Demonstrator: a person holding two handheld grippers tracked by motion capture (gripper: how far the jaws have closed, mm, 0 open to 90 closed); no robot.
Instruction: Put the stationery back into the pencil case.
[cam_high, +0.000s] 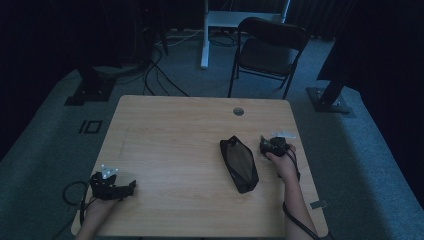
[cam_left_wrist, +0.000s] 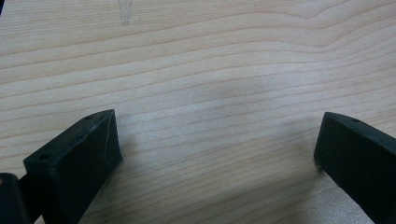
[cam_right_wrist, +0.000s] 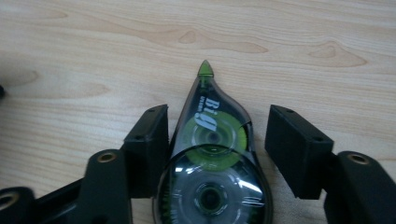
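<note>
A clear correction tape roller with green reels lies flat on the wooden table, its green tip pointing away from me. My right gripper straddles it: the left jaw sits against its side, while a small gap separates the right jaw from it. In the high view, the right gripper is at the table's right, just right of a black zip pouch. My left gripper rests near the front left corner. Its jaws stand wide open over bare wood.
The black pouch lies lengthwise at centre right, close to my right hand. A round cable hole sits near the table's far edge. A dark folding chair stands on the carpet beyond the table. Cables trail from both grippers.
</note>
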